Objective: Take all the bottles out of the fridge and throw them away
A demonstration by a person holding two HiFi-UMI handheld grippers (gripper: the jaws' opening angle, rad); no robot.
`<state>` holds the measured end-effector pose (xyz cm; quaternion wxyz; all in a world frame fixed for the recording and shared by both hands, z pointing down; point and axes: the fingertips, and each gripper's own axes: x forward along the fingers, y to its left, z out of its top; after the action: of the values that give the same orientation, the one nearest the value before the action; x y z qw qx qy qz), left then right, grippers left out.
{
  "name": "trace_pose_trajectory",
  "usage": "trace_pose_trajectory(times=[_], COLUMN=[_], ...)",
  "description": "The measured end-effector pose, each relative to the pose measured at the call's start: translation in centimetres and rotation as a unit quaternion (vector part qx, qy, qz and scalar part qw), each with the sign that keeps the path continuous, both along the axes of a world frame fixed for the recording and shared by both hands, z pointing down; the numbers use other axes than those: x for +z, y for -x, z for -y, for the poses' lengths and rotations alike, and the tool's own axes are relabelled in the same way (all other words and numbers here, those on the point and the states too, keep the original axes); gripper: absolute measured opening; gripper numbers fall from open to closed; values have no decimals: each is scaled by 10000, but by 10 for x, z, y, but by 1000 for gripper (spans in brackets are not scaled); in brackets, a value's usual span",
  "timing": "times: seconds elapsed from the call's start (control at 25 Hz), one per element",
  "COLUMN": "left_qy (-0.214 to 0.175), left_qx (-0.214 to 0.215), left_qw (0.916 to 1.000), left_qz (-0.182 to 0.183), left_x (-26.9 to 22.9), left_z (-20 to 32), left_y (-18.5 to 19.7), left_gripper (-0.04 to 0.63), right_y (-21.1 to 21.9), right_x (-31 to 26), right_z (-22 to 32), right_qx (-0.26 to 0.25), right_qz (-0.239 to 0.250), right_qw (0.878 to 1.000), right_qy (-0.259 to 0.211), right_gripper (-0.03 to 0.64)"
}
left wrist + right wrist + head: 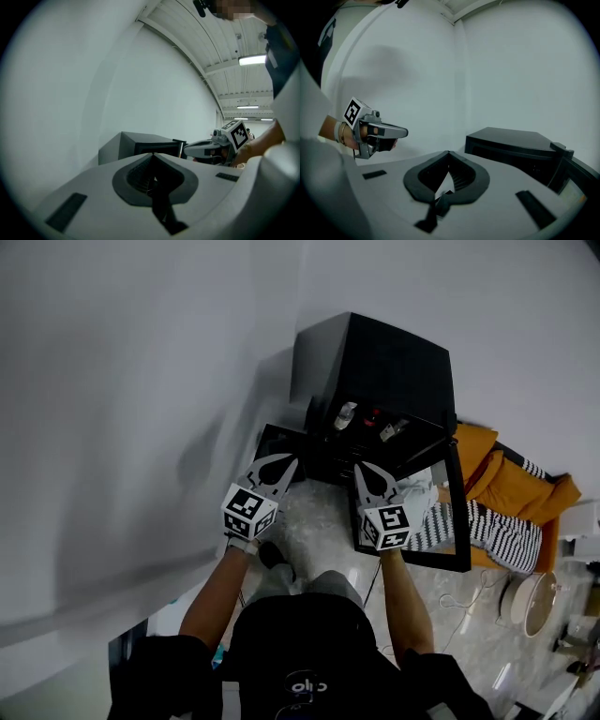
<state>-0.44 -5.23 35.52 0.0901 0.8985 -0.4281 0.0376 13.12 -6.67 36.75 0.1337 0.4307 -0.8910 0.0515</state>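
1. Pale stone floor [319, 540] is lying under your feet, and you are standing close before the small black fridge [375, 362].
2. You are holding the left gripper [285, 462] and the right gripper [362, 468] side by side. Both are showing their jaws pressed fully together, with nothing between them.
3. At your right the fridge door [462, 512] is standing open, so that step looks done.
4. Just beyond the tips, the bottles [345, 415] are sitting inside the fridge. I cannot count them surely.
5. I am judging the task as barely begun: every bottle is waiting to be taken out and thrown away, and no bin is showing.
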Motion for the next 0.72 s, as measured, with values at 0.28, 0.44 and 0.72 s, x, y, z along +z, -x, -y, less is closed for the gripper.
trace_pose_trajectory(times=[0.28, 0.44, 0.72], left_qy=[25, 38, 61], left_qx=[9, -135, -491], left_qw=[10000, 9999, 9986], left_qz=[15, 71, 165], left_x=[12, 17, 16], left_z=[22, 34, 55], left_y=[-3, -10, -34], left_gripper=[6, 6, 6], right_y=[5, 1, -16], right_x=[14, 18, 21], right_z=[25, 41, 69], right_qx=[-54, -267, -681], right_qz=[-30, -31, 7], right_qw=[10000, 9996, 9976], right_qy=[75, 92, 150], right_gripper=[2, 2, 2])
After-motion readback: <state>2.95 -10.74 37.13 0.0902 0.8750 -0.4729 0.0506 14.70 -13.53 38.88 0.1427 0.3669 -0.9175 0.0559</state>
